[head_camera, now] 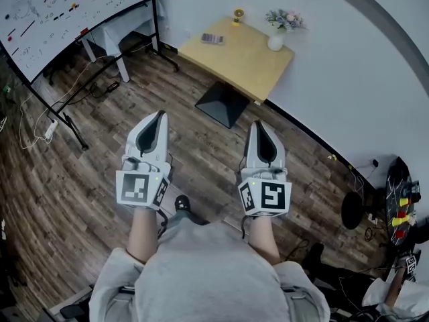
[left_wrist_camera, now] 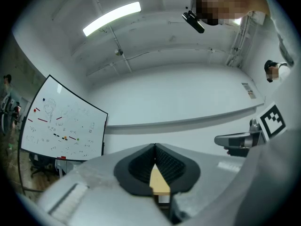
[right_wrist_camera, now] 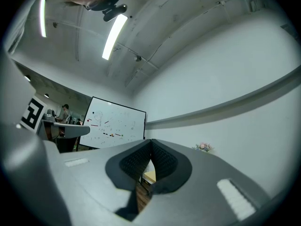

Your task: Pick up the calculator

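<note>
A small dark calculator [head_camera: 212, 38] lies on the far left part of a light wooden table [head_camera: 248, 62] ahead of me. My left gripper [head_camera: 159, 115] and right gripper [head_camera: 259, 123] are held side by side over the wooden floor, well short of the table, both pointing toward it. Both are shut with nothing between the jaws. In the left gripper view the left gripper [left_wrist_camera: 154, 147] shows a sliver of the table through its closed tips. In the right gripper view the right gripper [right_wrist_camera: 151, 142] is likewise closed and empty.
A white vase of flowers [head_camera: 280, 29] and a small yellow object [head_camera: 238, 14] stand at the table's far edge by the white wall. A whiteboard on a wheeled stand [head_camera: 67, 12] is at the left, with cables [head_camera: 33, 123] on the floor. A black stand with coloured items [head_camera: 401, 210] is at the right.
</note>
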The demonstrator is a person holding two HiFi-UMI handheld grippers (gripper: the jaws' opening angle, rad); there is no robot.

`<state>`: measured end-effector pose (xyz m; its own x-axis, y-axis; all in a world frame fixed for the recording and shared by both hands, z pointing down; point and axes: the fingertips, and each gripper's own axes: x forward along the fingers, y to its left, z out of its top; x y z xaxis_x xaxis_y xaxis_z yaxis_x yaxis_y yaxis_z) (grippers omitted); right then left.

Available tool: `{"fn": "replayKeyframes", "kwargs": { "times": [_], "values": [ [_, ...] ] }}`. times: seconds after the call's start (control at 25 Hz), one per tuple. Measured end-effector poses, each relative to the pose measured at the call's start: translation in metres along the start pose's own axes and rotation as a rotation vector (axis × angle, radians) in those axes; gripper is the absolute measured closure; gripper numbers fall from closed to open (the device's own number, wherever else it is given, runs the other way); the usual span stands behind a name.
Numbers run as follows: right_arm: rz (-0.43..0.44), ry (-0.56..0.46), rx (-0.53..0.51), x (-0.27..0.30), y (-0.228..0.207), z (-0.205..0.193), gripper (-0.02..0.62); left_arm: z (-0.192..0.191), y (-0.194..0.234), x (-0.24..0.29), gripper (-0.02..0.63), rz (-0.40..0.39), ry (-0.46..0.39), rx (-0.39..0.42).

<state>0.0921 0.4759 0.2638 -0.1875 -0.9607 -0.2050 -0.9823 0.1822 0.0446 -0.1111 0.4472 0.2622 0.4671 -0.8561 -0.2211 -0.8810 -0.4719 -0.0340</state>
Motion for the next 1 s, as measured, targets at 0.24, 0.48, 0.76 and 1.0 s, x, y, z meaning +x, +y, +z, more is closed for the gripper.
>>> {"fn": "replayKeyframes", "kwargs": {
  "times": [0.24,0.48,0.76,1.0],
  "values": [
    [-0.012,-0.001,0.0,0.029,0.002,-0.005,0.592,-0.005,0.019,0.023,0.601,-0.014,-0.006,0.007],
    [-0.022,-0.005,-0.006,0.068,0.007,-0.009,0.592,-0.009,0.045,0.052,0.601,-0.031,-0.012,-0.005],
    [-0.041,-0.015,-0.004,0.107,0.006,-0.02,0.592,-0.019,0.069,0.087,0.601,-0.056,-0.018,-0.001],
    [-0.056,-0.009,-0.017,0.128,0.025,-0.026,0.592,-0.027,0.098,0.097,0.601,-0.079,-0.015,-0.021]
  ]
}}
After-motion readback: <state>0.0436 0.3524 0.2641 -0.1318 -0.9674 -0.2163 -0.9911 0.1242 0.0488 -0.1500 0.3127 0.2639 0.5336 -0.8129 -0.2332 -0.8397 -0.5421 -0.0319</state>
